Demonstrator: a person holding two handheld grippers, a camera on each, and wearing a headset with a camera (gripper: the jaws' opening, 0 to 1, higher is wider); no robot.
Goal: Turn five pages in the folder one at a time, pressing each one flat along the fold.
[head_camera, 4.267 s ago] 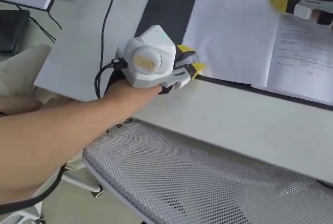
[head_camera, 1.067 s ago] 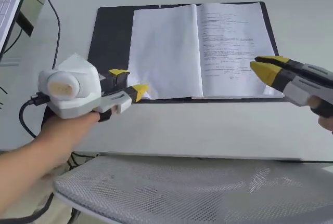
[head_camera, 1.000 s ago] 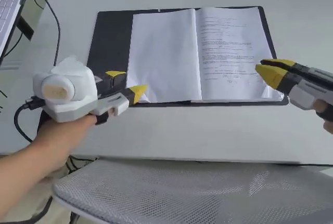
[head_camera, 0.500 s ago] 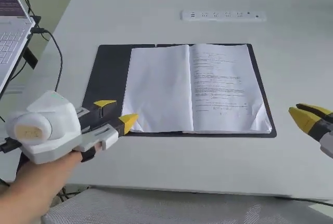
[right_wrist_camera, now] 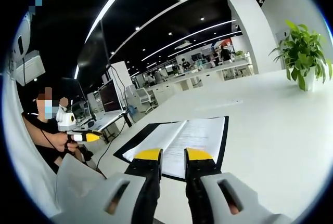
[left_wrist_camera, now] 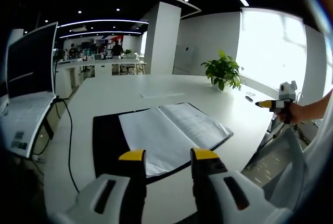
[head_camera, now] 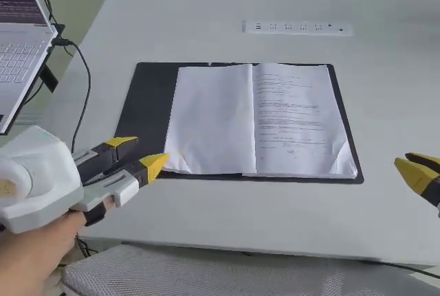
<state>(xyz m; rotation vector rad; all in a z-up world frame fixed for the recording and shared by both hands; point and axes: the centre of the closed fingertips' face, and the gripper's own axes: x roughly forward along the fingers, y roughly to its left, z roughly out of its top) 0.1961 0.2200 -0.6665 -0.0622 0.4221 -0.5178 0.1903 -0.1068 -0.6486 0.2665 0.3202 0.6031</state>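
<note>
A black folder [head_camera: 148, 114] lies open on the white desk, with a blank white page [head_camera: 210, 117] on the left and a printed page [head_camera: 295, 114] on the right. The printed page's near right corner curls up slightly. My left gripper [head_camera: 141, 153] hovers open just off the folder's near left corner, holding nothing. In the left gripper view its jaws [left_wrist_camera: 167, 155] stand well apart in front of the folder [left_wrist_camera: 106, 135]. My right gripper [head_camera: 416, 169] hangs to the right of the folder, near the desk's front edge. Its jaws [right_wrist_camera: 173, 154] show a narrow empty gap, facing the folder [right_wrist_camera: 221, 141].
A laptop [head_camera: 17, 28] with a black cable [head_camera: 84, 83] sits at the far left. A white power strip [head_camera: 297, 28] lies beyond the folder. A grey mesh chair [head_camera: 206, 275] is below the desk's front edge. A potted plant [right_wrist_camera: 304, 57] stands farther along the desk.
The head view has lifted and pulled back. My right gripper has left the printed page's near right corner and moved out to the right. The left gripper stays by the near left corner.
</note>
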